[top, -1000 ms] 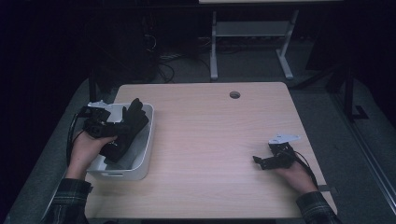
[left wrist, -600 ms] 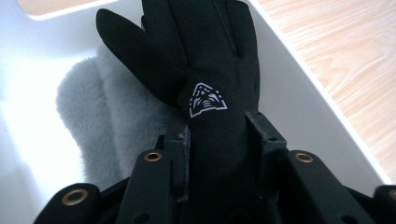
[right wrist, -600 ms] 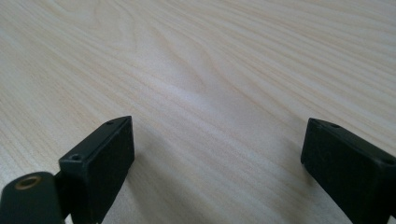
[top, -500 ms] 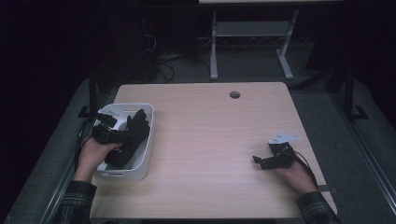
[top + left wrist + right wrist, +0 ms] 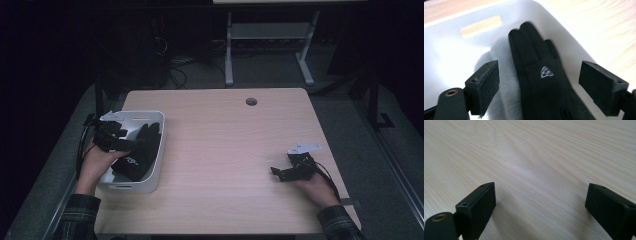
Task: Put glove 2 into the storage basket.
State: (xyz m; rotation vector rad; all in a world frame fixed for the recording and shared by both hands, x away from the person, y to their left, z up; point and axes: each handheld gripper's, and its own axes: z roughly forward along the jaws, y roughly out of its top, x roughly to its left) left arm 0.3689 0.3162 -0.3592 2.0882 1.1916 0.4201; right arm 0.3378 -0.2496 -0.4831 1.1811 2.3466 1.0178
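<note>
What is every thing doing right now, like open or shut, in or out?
Black glove: lying loose in the bin, not gripped.
White bin: upright on the table, glove inside.
Left gripper: jaws just opened, wide either side of the glove.
Right gripper: open, nothing between the jaws.

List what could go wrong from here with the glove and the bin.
1. The black glove lies in the white bin between the left gripper's fingers, whose jaws have just been opening; withdrawing might snag it.
2. Its fingertips lean on the bin wall and may slump.
3. The hand beside the bin could nudge it.
</note>
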